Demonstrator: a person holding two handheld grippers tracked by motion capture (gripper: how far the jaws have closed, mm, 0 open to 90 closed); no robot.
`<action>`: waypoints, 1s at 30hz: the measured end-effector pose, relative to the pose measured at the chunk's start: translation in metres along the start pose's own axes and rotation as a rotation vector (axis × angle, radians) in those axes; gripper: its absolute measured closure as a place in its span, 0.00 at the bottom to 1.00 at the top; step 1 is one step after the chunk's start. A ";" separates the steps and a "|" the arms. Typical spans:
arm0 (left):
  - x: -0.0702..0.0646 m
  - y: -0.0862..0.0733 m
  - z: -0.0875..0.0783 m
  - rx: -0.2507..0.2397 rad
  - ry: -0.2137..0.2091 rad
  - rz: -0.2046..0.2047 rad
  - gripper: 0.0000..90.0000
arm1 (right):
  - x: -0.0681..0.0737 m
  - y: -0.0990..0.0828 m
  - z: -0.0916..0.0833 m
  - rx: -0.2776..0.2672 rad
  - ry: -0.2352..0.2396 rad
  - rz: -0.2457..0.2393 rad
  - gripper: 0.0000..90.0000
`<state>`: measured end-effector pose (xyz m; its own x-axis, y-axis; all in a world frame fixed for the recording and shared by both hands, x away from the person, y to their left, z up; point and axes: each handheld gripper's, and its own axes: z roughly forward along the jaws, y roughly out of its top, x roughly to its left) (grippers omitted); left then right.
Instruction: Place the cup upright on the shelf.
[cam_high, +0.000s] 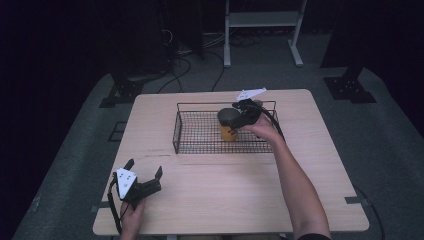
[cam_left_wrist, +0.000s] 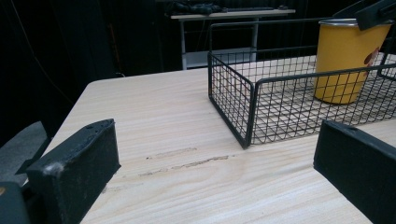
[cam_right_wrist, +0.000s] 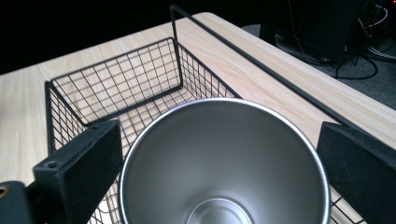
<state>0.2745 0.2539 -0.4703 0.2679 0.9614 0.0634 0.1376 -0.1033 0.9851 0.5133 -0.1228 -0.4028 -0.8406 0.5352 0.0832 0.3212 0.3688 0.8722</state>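
Observation:
A yellow cup (cam_high: 228, 132) with a steel inside stands upright on the floor of a black wire basket (cam_high: 176, 131) at the middle back of the wooden table (cam_high: 225, 200). My right gripper (cam_high: 233, 120) reaches over the basket, open, one jaw on each side of the cup's rim. In the right gripper view the cup (cam_right_wrist: 224, 163) sits between the jaws (cam_right_wrist: 222, 140), close to both, inside the basket (cam_right_wrist: 112, 84). My left gripper (cam_high: 145, 167) rests open near the front left of the table, with nothing between its jaws (cam_left_wrist: 217, 140). It looks toward the basket (cam_left_wrist: 231, 93) and the cup (cam_left_wrist: 343, 65).
A scratch mark (cam_left_wrist: 187, 161) runs across the wood in front of the basket. Beyond the table stand a white metal rack (cam_high: 262, 30), dark stands and floor cables (cam_high: 185, 65). Bare tabletop lies between the left gripper and the basket.

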 end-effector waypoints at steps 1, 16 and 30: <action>0.000 0.000 0.000 0.000 0.000 0.000 0.00 | 0.000 0.001 -0.001 -0.004 -0.002 0.003 0.01; -0.001 0.000 -0.001 -0.005 -0.001 0.002 0.00 | 0.003 0.007 -0.026 -0.049 0.004 0.013 0.01; -0.001 0.000 -0.001 -0.004 0.000 0.003 0.00 | 0.006 0.011 -0.047 -0.089 0.011 0.006 0.01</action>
<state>0.2737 0.2530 -0.4706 0.2687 0.9610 0.0660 0.1329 -0.1049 0.9856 0.4916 -0.1511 -0.3697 -0.8436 0.5288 0.0933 0.2864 0.2960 0.9112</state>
